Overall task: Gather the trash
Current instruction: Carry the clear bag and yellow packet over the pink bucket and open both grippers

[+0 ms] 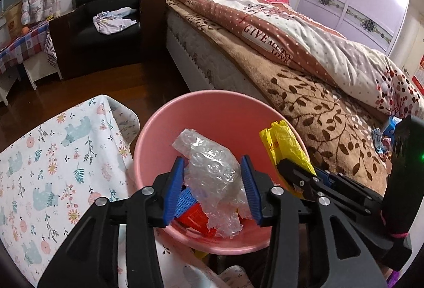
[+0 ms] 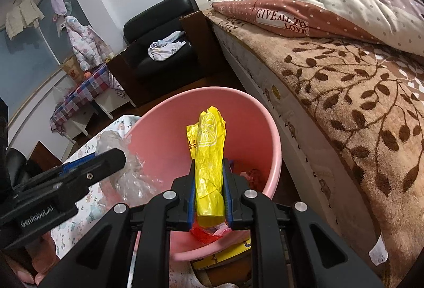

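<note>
A pink bin (image 1: 201, 95) stands below both grippers, with red trash (image 1: 193, 216) and a blue mesh piece (image 1: 185, 197) lying inside. My left gripper (image 1: 212, 158) hangs over it, open. A crumpled clear plastic wrap (image 1: 212, 171) sits loosely between its blue pads, with a gap on the left side. In the right wrist view the bin's rim (image 2: 212, 90) curves behind my right gripper (image 2: 209, 162), which is shut on a folded yellow plastic bag (image 2: 209, 150). The same bag (image 1: 286, 142) shows at the bin's right edge in the left wrist view.
A bed with a brown leaf-patterned blanket (image 1: 318, 113) runs along the right, with a blue wrapper (image 1: 384, 134) on it. A floral cloth (image 1: 53, 155) covers a surface left of the bin. A black armchair (image 1: 111, 12) stands at the back across the wooden floor.
</note>
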The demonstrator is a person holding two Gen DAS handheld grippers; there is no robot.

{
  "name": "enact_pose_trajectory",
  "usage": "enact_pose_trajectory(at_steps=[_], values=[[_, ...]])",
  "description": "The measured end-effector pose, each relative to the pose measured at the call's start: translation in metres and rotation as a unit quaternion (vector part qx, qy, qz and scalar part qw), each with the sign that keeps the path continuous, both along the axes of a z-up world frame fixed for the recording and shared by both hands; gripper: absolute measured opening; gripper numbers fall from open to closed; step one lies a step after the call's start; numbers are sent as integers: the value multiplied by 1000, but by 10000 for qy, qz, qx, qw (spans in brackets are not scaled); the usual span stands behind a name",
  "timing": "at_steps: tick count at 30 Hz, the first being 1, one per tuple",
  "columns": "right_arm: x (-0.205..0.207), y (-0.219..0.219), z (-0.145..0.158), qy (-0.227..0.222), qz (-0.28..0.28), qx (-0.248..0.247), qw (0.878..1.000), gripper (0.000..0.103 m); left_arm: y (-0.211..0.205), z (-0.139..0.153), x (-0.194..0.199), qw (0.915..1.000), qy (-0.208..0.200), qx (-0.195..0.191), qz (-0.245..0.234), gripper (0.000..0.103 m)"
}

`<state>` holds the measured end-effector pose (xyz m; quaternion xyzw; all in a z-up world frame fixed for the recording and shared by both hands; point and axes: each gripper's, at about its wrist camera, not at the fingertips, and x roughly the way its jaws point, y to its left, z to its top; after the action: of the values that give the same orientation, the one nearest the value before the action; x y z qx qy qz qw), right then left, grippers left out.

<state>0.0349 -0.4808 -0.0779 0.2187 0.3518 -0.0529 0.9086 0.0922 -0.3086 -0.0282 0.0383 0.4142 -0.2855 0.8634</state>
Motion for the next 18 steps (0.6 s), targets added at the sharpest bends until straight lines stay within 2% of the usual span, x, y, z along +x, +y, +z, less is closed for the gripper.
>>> enact_pose_trajectory(at_steps=[4,13,16,17,18], values=[[4,-3,-4,38,-10,17,10000,16,0,-3,3,10000,46,-42,-35,55],[11,-2,-8,82,-56,58,9999,17,7,-2,3,9998,76,-185,-21,61],[11,-1,-8,88,-73,68,9999,22,12,-1,3,9997,89,-248,18,61],[12,-1,-7,87,-76,57,9999,27,14,-1,3,9996,89,-268,37,61],[12,-1,-7,87,-86,53,9999,37,15,0,3,9995,90,-284,49,61]])
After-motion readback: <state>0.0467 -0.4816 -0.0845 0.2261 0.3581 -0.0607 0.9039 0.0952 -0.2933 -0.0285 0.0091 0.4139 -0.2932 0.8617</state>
